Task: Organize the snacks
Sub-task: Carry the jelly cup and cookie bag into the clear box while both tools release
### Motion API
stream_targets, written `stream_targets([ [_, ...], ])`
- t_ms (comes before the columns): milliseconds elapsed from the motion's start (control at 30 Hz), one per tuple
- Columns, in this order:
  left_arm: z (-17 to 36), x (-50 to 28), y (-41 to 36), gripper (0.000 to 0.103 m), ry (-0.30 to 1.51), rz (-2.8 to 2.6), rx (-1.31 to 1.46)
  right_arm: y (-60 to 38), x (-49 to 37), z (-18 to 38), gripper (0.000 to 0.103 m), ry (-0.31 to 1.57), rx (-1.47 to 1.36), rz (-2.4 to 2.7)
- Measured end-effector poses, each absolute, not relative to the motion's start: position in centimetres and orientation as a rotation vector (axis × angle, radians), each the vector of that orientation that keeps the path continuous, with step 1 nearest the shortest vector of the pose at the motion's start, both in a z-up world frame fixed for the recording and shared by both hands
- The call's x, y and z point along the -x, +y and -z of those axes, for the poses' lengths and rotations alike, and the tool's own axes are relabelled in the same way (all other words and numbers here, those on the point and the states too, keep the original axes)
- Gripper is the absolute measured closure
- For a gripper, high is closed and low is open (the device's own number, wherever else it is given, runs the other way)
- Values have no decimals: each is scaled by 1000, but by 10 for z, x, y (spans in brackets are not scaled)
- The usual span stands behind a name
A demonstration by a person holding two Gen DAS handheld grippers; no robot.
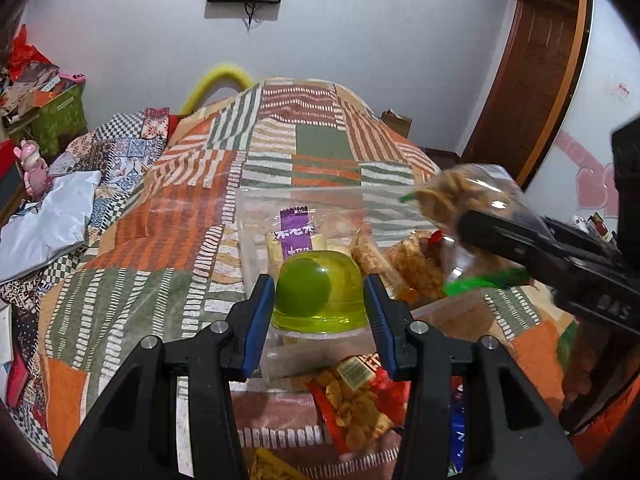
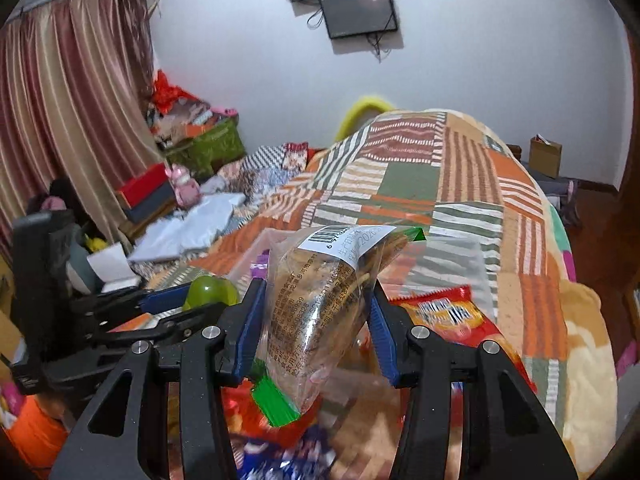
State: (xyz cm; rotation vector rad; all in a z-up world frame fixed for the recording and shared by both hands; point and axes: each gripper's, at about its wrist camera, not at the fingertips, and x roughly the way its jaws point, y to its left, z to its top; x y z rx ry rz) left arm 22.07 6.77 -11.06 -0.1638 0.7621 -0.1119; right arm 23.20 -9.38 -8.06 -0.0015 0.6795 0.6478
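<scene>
My left gripper [image 1: 320, 300] pinches the translucent green dome-shaped jelly cup [image 1: 318, 292] over the clear plastic bin [image 1: 256, 216] on the patchwork bed; my right gripper [image 2: 314, 320] clamps the clear crinkly snack packet [image 2: 320, 300]. I should lower each inside the bin walls before spreading the jaws.

I see a glossy, translucent green plastic jelly cup [image 1: 320, 292] between my left gripper [image 1: 320, 300]'s matt black plastic arms, with blue rubbery pads [image 1: 258, 312] and bright metal pins. My right gripper [image 2: 316, 320] clamps a shiny clear film snack packet [image 2: 320, 312] bearing a paper barcode label. Beneath lies a woven cloth patchwork blanket [image 1: 168, 240], lower left, and a clear smooth plastic box [image 1: 252, 220].
</scene>
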Motion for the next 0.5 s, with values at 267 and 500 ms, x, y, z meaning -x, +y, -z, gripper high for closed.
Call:
stream_targets([
  [267, 124, -233, 63, 57, 780, 118, 124, -69, -259, 98, 58, 741, 97, -651],
  [500, 128, -231, 64, 57, 786, 122, 106, -59, -263, 117, 56, 800, 119, -685],
])
